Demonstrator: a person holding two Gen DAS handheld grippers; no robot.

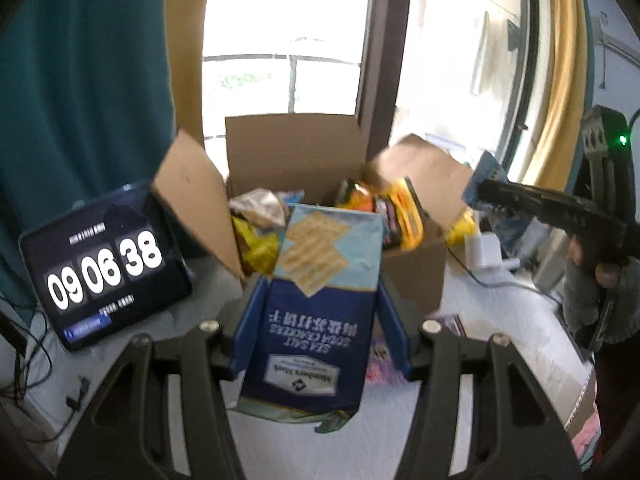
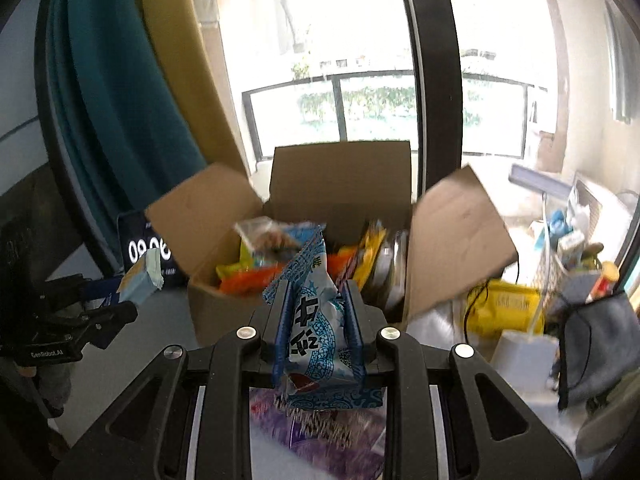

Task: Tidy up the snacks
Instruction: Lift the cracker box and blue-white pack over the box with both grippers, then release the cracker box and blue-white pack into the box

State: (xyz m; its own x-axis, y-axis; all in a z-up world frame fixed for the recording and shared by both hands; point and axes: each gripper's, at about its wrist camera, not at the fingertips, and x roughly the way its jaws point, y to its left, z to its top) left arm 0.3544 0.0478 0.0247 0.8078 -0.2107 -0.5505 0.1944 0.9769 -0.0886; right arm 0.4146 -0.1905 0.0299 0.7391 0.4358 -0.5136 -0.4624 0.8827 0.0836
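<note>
Cracker pack (image 1: 316, 304) lengthwise in left claw (image 1: 316, 344), toward box (image 1: 416, 276); right claw (image 2: 318, 340) gripping blue-white packet (image 2: 316, 320).

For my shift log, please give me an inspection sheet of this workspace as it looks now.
Surface: pale table, partly covered.
Job's things: open cardboard box holding mixed snack packs; soda cracker pack; blue-white snack bag.
Clutter: tablet clock; yellow pack beside the box; grey cloth.
Grippers: left gripper jaws shut on the cracker pack; right gripper jaws shut on the snack bag.
Cables: black cable on table.
Surroundings: teal curtain, bright window.
</note>
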